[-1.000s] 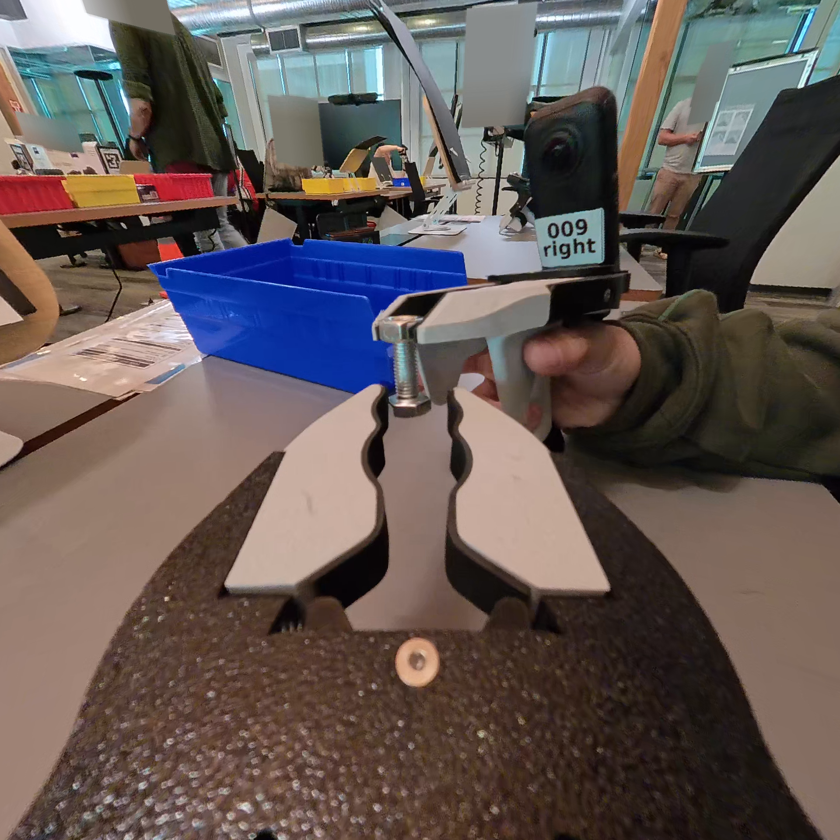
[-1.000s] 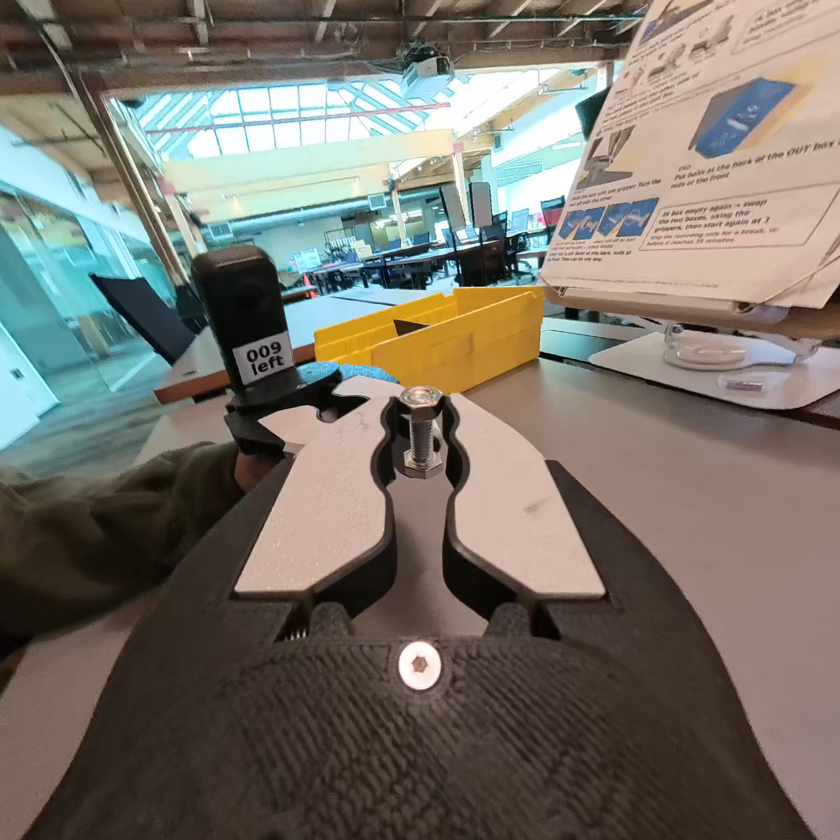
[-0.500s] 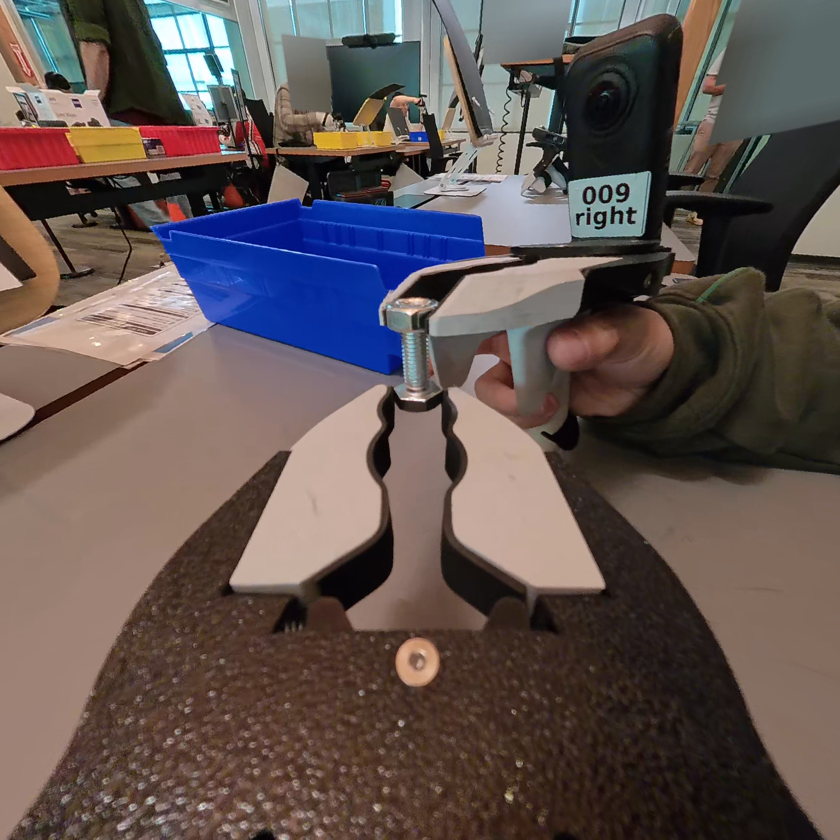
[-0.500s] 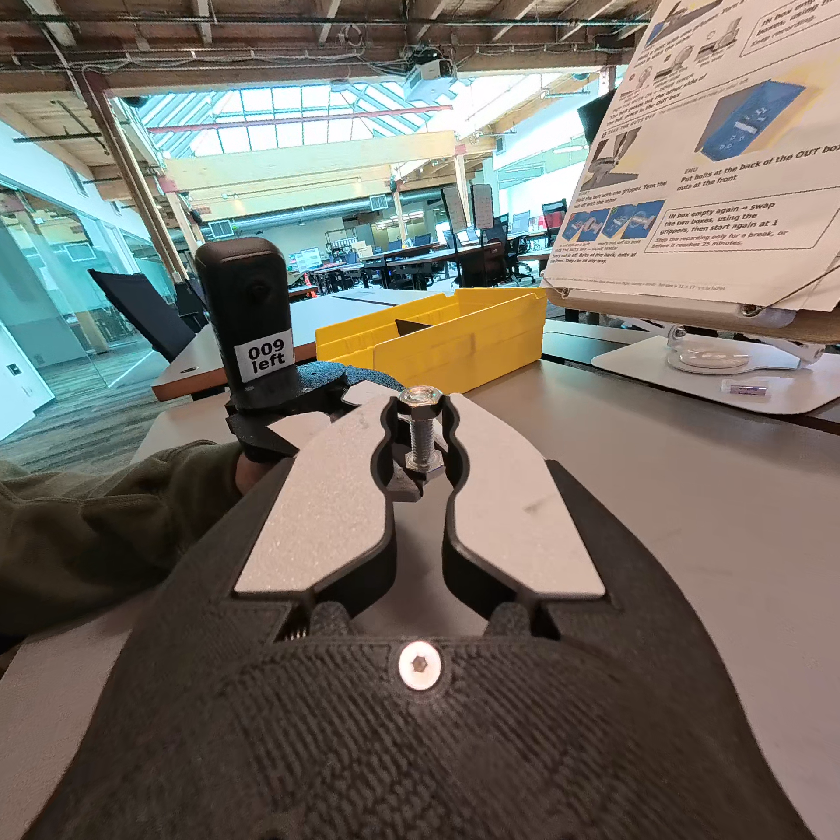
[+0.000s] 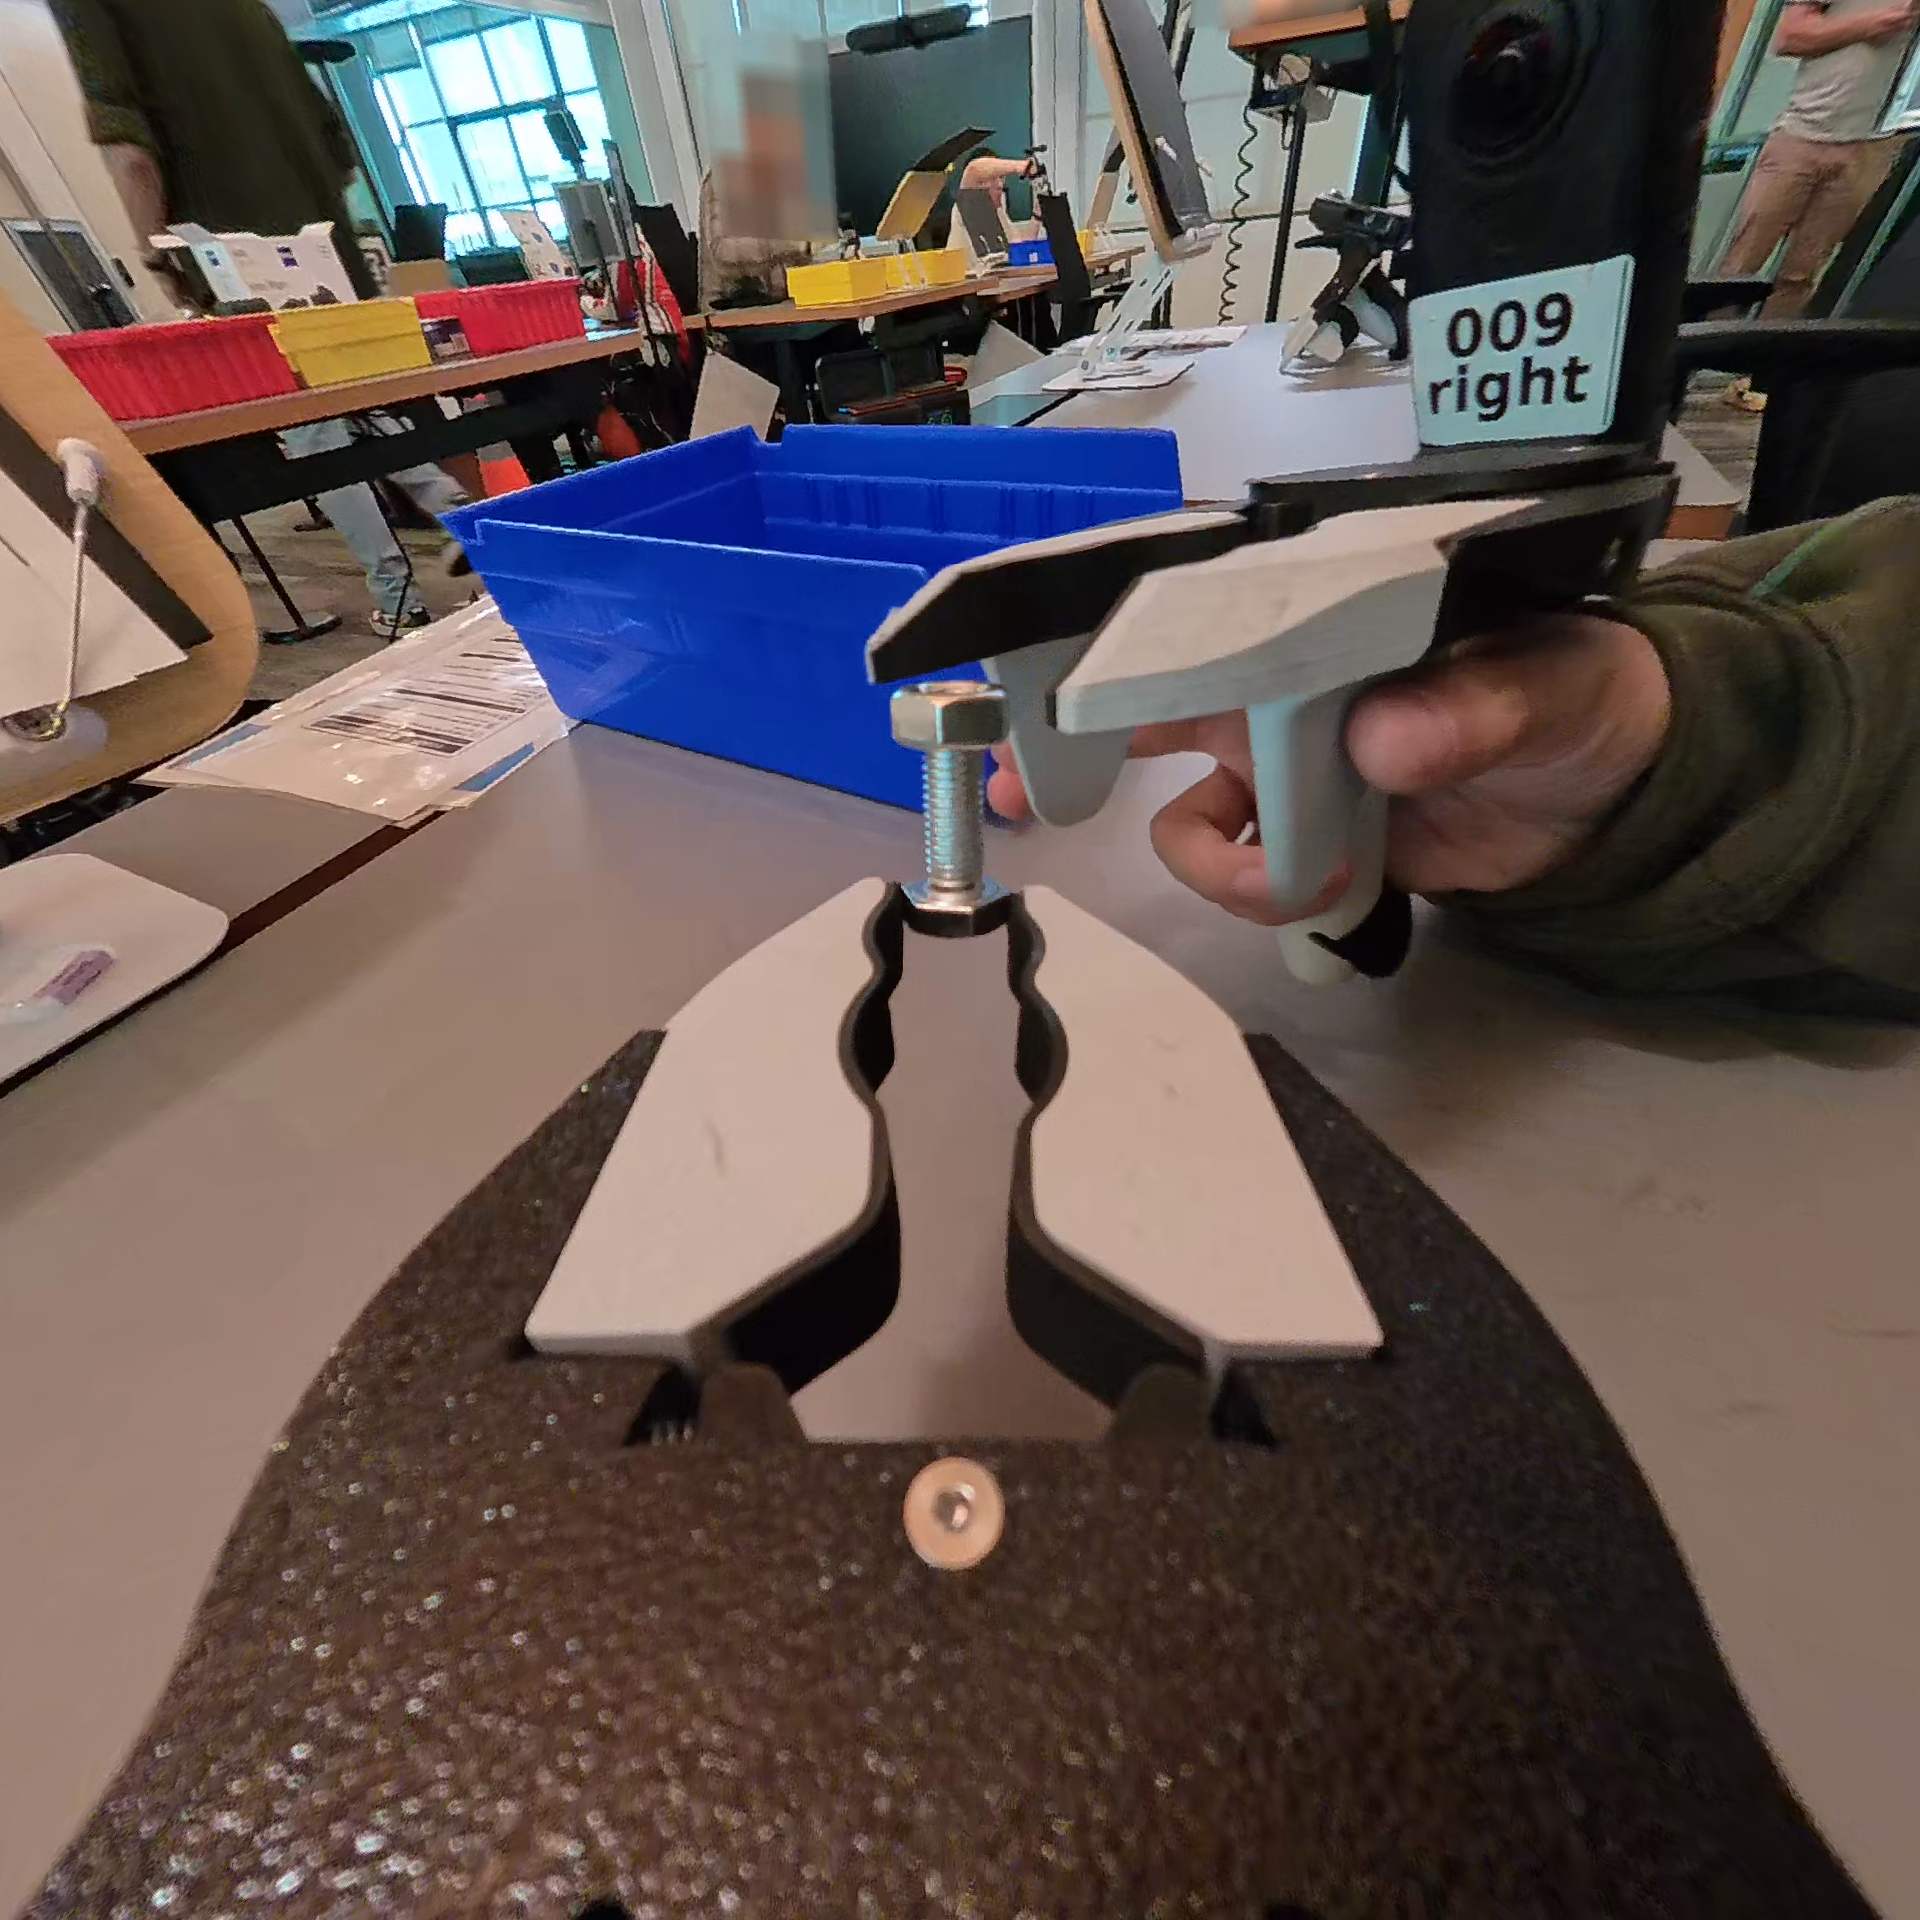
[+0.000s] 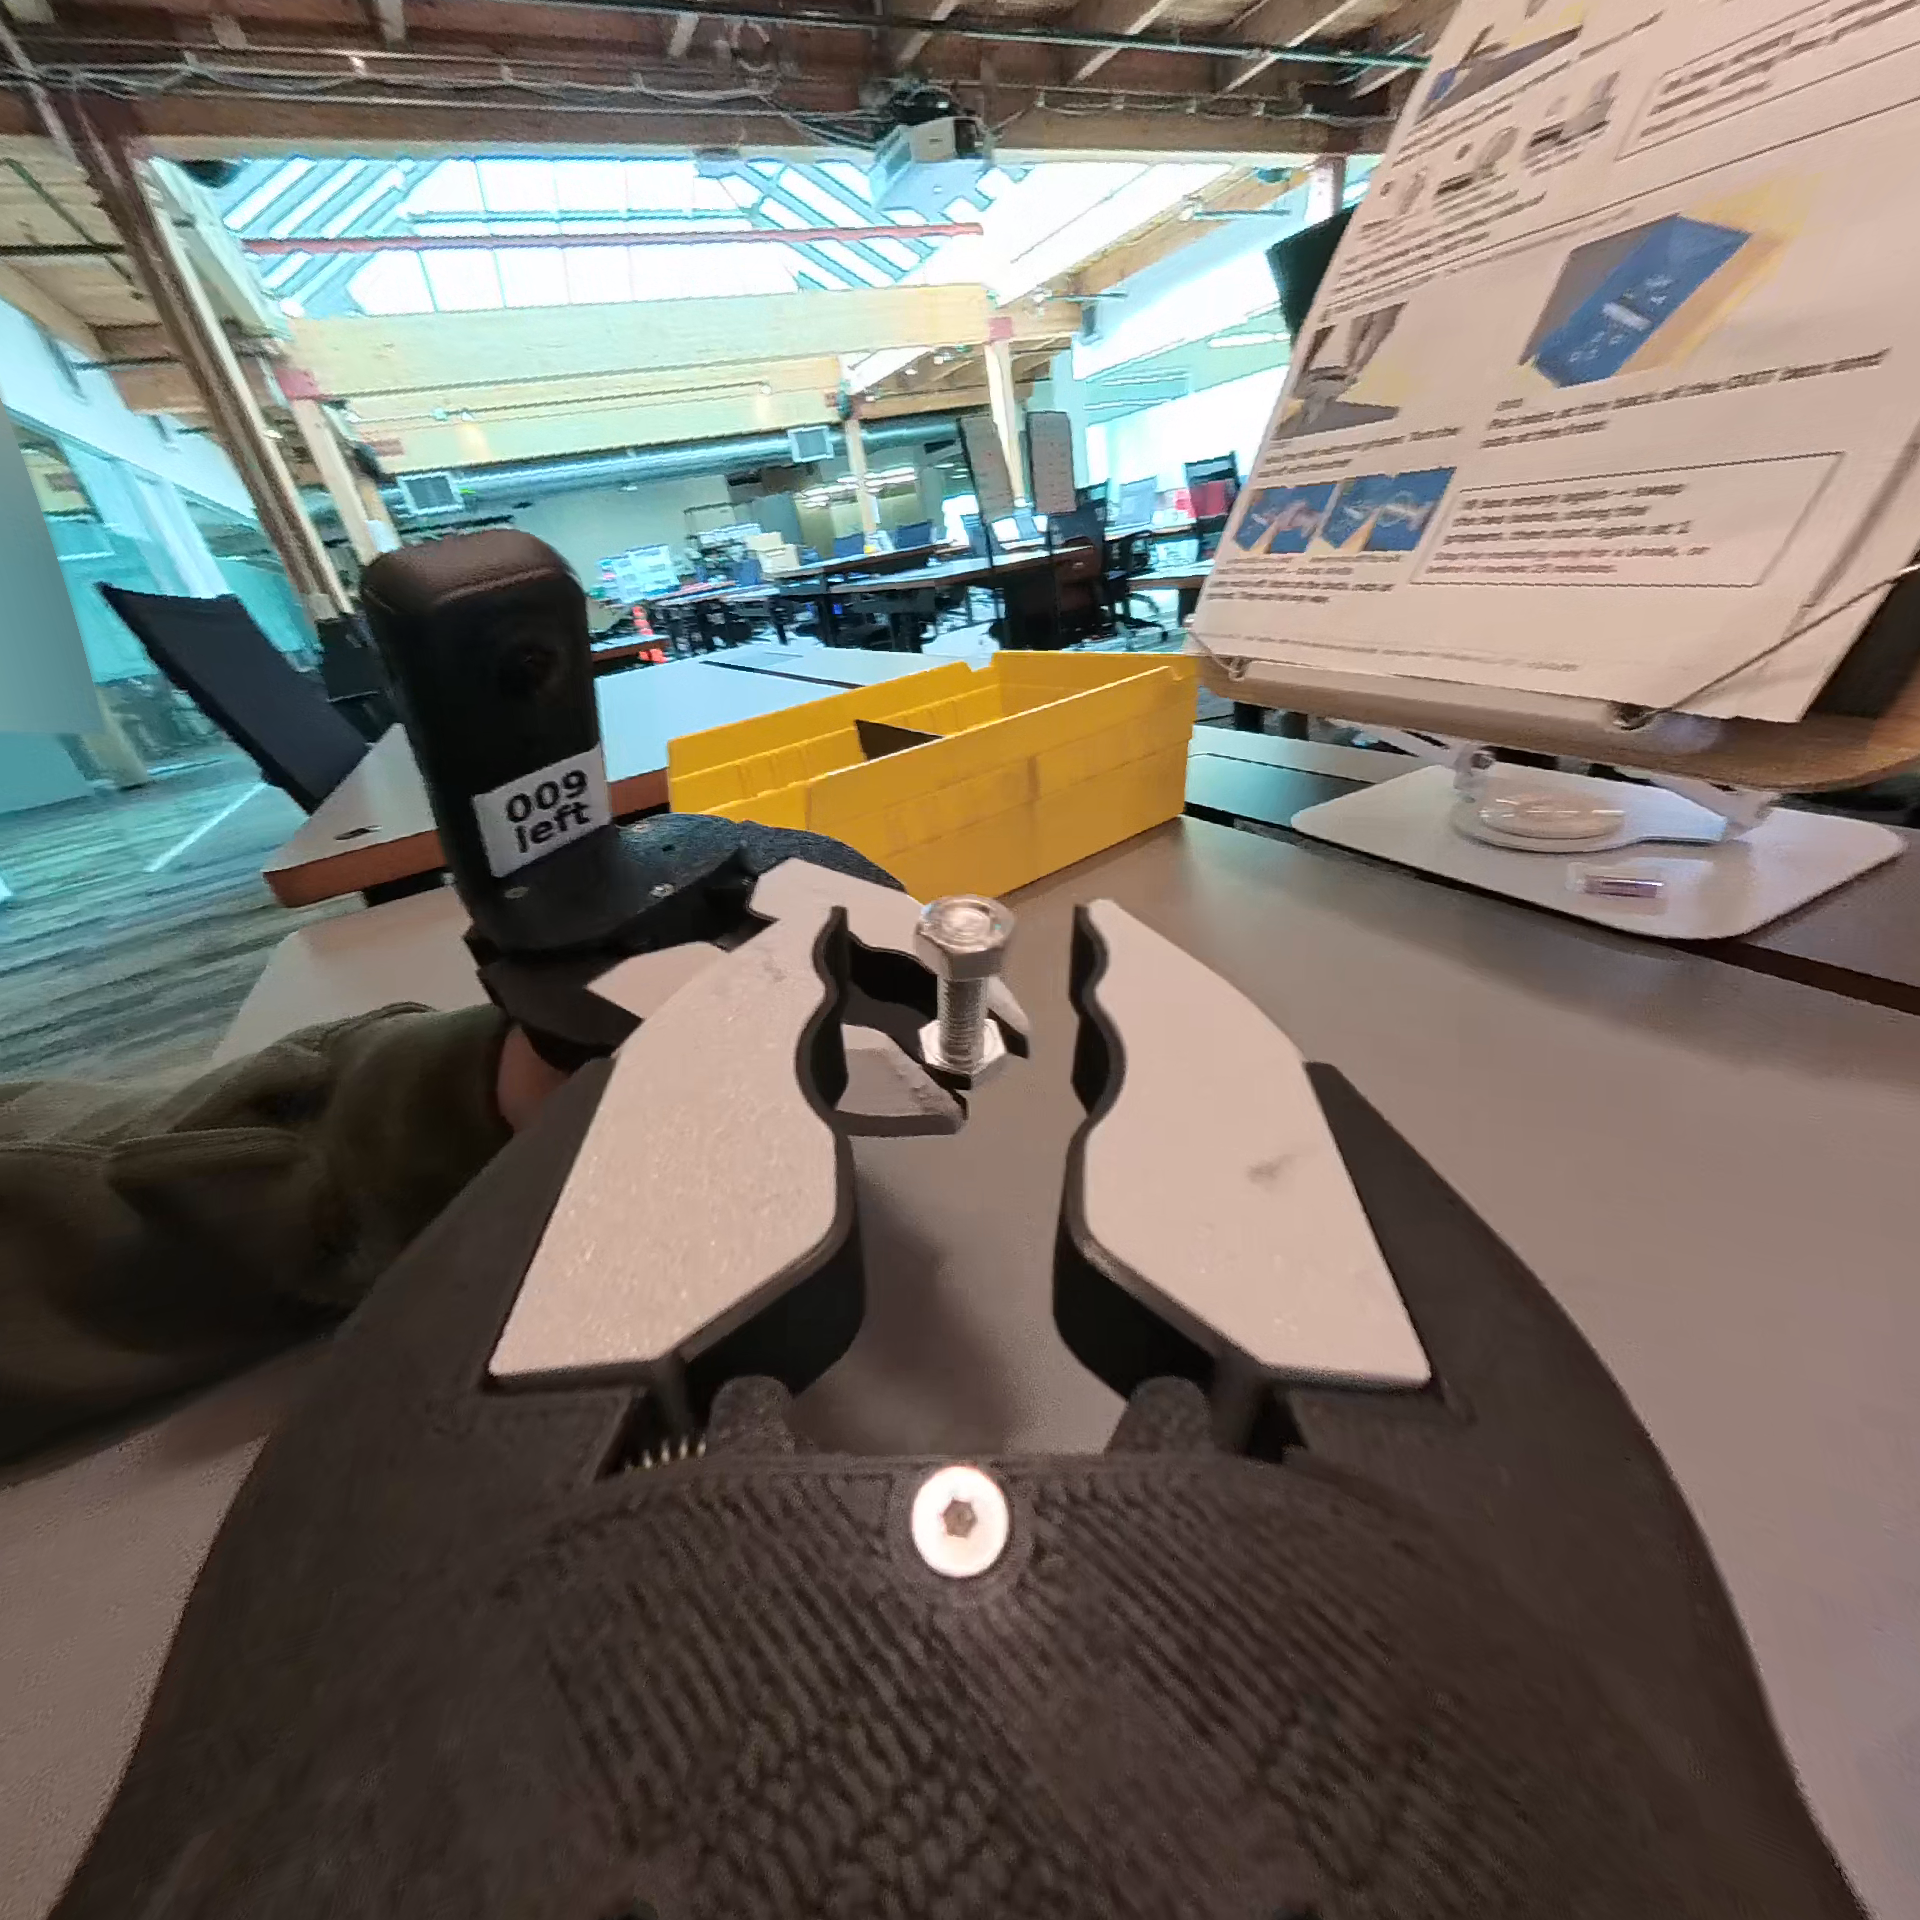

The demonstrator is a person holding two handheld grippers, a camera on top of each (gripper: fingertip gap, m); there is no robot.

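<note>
Bolt (image 5: 952,790) upright between both grippers, nut (image 5: 952,900) at its base. Bin (image 5: 821,603) behind on table (image 5: 416,1018); papers (image 5: 384,717) left of it.

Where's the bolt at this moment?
The bolt stands upright, head up, centre of both wrist views, its nut clamped at the left gripper tips. The open right gripper sits around it, the blue bin behind.

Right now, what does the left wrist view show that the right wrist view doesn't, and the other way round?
Only the left wrist view shows the blue bin, the barcoded papers beside it, and the left gripper shut on the nut. Only the right wrist view shows the yellow bin, the instruction sheet on its stand, and the right gripper open around the bolt head. Both show the upright bolt and the grey table.
</note>
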